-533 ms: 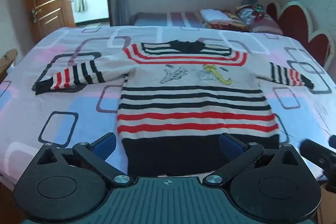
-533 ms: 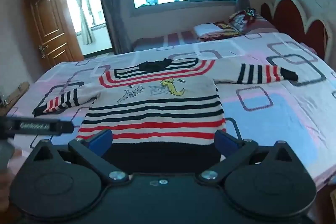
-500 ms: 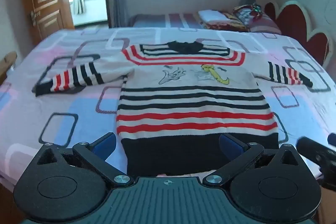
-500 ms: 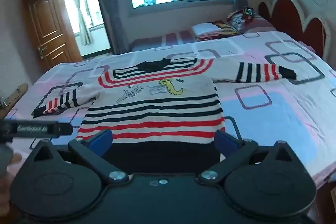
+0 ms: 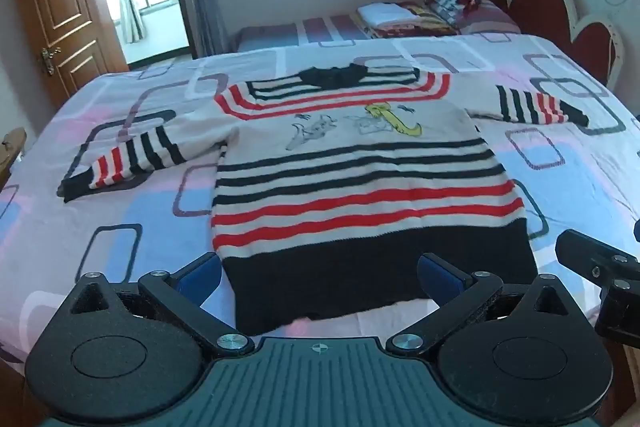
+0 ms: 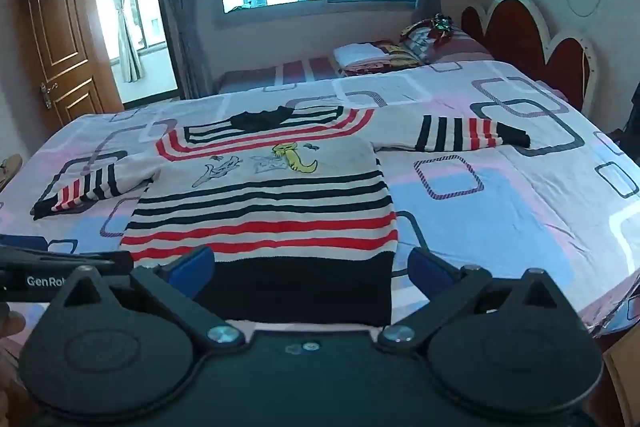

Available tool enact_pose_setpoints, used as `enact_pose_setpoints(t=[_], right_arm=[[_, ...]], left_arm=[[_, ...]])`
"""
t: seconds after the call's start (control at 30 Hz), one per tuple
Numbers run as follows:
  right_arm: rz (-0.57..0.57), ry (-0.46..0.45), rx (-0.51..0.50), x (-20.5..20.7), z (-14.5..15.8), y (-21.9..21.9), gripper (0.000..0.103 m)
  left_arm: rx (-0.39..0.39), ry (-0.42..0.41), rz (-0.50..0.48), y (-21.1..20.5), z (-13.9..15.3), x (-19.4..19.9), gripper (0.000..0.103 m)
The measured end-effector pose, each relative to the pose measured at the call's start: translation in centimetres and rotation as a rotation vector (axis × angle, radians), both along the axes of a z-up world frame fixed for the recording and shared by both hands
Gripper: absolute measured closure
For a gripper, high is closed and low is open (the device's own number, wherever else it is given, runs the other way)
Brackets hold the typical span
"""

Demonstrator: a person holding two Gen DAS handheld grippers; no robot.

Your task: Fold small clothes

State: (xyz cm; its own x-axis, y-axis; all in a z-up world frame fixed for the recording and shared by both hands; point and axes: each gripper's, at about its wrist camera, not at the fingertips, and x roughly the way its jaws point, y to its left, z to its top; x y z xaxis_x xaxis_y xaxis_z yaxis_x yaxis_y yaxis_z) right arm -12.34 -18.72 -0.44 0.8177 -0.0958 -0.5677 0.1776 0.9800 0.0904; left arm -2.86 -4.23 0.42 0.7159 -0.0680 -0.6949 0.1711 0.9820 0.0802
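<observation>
I see the sweater (image 5: 360, 187) lying flat on the bed (image 5: 120, 219), front up, both sleeves spread out, its dark hem nearest me. My left tool (image 5: 319, 273) hangs just over that hem with its fingers spread wide and nothing between them; the tool body cuts off the hem's lowest edge. My right tool (image 6: 311, 265) is likewise wide apart and empty above the hem. The small drawing on the chest is too blurred to read.

Both wrist views near bed's (image 5: 120, 187) foot, facing headboard, perhaps side by side
</observation>
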Motion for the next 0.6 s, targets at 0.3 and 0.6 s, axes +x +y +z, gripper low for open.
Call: enact_pose_setpoints(t=[0.3,0.6], right_arm=[[-0.015,-0.002,0.009,-0.12,0.07,-0.64,0.001],[-0.012,0.004,0.011,0.05,-0.11,-0.55,0.001]], left_arm=[[-0.007,0.028,0.007,0.32,0.77,-0.95,0.0],[-0.001,0.048,0.006,0.25,0.37,-0.85,0.0]])
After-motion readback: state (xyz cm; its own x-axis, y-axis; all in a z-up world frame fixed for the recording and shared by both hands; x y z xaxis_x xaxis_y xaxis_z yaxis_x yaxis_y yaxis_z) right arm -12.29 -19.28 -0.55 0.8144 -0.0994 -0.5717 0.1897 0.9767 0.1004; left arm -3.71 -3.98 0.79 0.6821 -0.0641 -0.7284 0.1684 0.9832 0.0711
